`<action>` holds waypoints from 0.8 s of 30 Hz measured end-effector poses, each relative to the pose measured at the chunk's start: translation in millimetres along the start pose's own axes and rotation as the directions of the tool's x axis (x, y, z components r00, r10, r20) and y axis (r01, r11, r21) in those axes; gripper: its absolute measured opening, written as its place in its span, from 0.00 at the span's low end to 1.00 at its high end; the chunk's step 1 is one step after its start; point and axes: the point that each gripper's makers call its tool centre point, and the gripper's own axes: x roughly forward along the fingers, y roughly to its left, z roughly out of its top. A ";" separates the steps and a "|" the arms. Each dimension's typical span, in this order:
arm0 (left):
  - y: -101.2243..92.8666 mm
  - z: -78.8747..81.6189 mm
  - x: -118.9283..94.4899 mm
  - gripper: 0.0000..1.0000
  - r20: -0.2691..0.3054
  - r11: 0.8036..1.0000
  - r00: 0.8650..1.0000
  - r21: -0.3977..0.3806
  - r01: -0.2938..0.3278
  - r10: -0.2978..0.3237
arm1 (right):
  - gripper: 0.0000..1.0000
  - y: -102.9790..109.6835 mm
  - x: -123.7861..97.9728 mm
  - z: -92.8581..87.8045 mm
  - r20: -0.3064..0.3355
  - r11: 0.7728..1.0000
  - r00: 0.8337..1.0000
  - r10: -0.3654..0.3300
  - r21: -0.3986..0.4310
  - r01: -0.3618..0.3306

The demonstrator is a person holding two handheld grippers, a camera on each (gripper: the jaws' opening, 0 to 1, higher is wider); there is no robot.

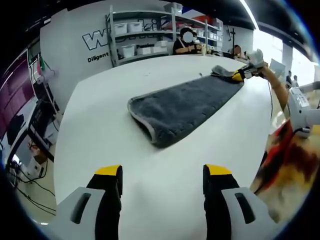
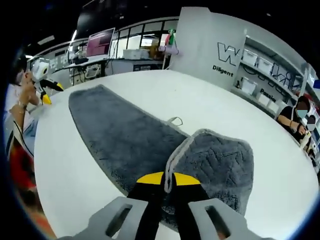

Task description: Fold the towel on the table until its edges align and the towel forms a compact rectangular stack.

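White and bare, the tabletop [image 1: 100, 125] runs out ahead of you, with shelving [image 1: 145, 37] and a lettered wall behind its far edge and a seated person beyond it.

Nearest you in the left gripper view, your left claw [image 1: 163, 172] hangs over bare tabletop with its yellow-tipped jaws well apart, gripping nothing. Just past it lies the near end of the grey towel [image 1: 185, 107], a long strip stretching away toward the far right edge, its hemmed border rounded at the corner closest to you.

At the other end, in the right gripper view, your right claw [image 2: 167, 179] has its jaws pressed together on the towel's [image 2: 125, 135] hem, and that end is turned over onto the strip, making a doubled flap. A small hanging loop [image 2: 175, 120] sticks out at the side edge just beyond the flap.

Judge the cloth as plush and limp: light, thick-piled, no stiffness of its own, so it should drape and sag from wherever you pinch it and drag rather than slide cleanly. The bound hem looks the firmest place to grip; take it at a corner, not the middle of the pile, which would likely bunch. Your left claw looks best placed for the near corner, so both ends can be carried square and the edges matched.
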 end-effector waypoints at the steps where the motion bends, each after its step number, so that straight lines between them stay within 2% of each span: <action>1: 0.0 -0.1 0.1 0.64 0.000 1.000 1.000 0.001 0.001 -0.001 | 0.02 0.3 -0.8 2.7 0.012 1.000 1.000 0.002 0.009 -0.002; 9: 1.5 -2.7 0.1 0.64 0.005 1.000 1.000 -0.006 0.001 -0.001 | 0.01 5.2 -13.0 36.6 0.118 0.997 0.992 0.035 0.067 -0.043; 16: 2.6 -3.8 -3.2 0.64 0.026 1.000 1.000 -0.021 0.001 0.000 | 0.01 10.5 -18.8 58.2 0.163 0.994 0.984 0.065 0.081 -0.079; 20: 4.2 -3.5 -5.0 0.65 0.035 1.000 0.999 -0.027 -0.005 0.005 | 0.01 23.2 -18.7 71.7 0.201 0.985 0.973 0.116 0.102 -0.139; 24: 3.5 -3.6 -6.3 0.65 0.042 1.000 0.999 -0.027 -0.003 0.004 | 0.01 30.1 -15.7 80.3 0.213 0.983 0.968 0.132 0.099 -0.156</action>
